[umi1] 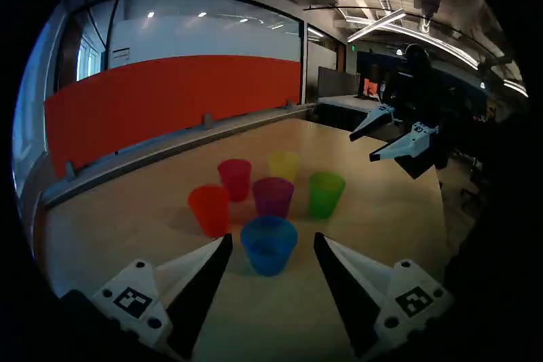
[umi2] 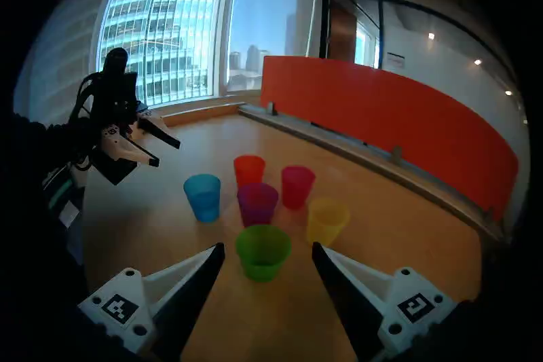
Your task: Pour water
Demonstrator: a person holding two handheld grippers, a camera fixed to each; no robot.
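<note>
Left gripper (umi1: 273,236) jaws stand wide, the translucent blue plastic cup (umi1: 269,257) just ahead between them, untouched. Right gripper (umi2: 267,246) jaws stand wide, likewise framing the translucent green plastic cup (umi2: 263,260). Both cups stand upright on the light wooden tabletop (umi1: 380,226).

In your right gripper view, daylight pours through tall windows (umi2: 170,36), bright enough to wash out the sky a little. The wooden surface (umi2: 170,240) carries a soft sheen, and the coloured cups (umi2: 258,202) cast only faint shadows. Your left gripper view is dimmer, lit by ceiling light strips (umi1: 380,22); its far right sinks into near darkness, possibly underexposed. Both views bend straight lines towards the edges, while the middle is sharp.
</note>
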